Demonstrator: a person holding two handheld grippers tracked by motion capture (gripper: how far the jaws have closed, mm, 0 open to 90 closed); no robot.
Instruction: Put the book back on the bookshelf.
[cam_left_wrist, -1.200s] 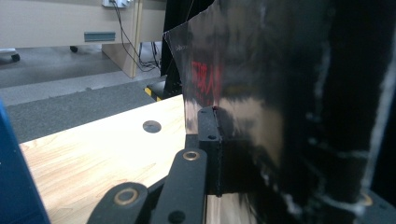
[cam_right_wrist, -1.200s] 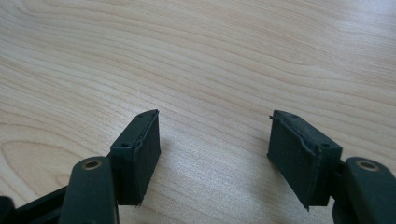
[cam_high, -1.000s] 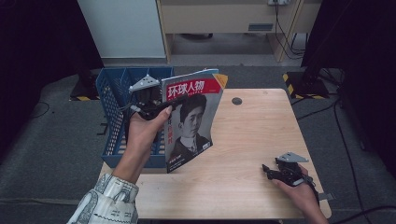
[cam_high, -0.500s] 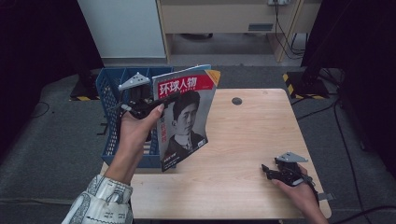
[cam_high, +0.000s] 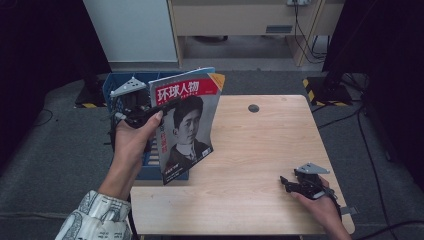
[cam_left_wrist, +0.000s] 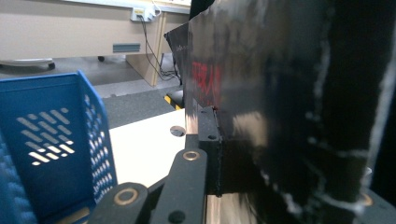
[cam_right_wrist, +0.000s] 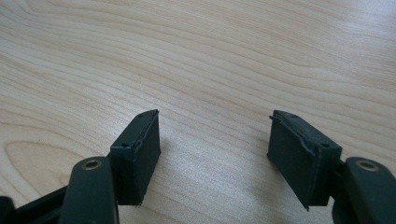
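Pinching a magazine (cam_high: 187, 125) by its left edge, our left tool (cam_high: 150, 114) holds it upright, long axis vertical, above the tabletop's (cam_high: 260, 150) left end. Just left of it stands the blue basket (cam_high: 112, 92). Our right tool (cam_high: 295, 184), jaws spread, rests well apart.

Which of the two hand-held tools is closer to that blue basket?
The left. The left tool holds the magazine up right next to the blue basket at the table's left edge; the right tool rests open on the table near its right front corner.
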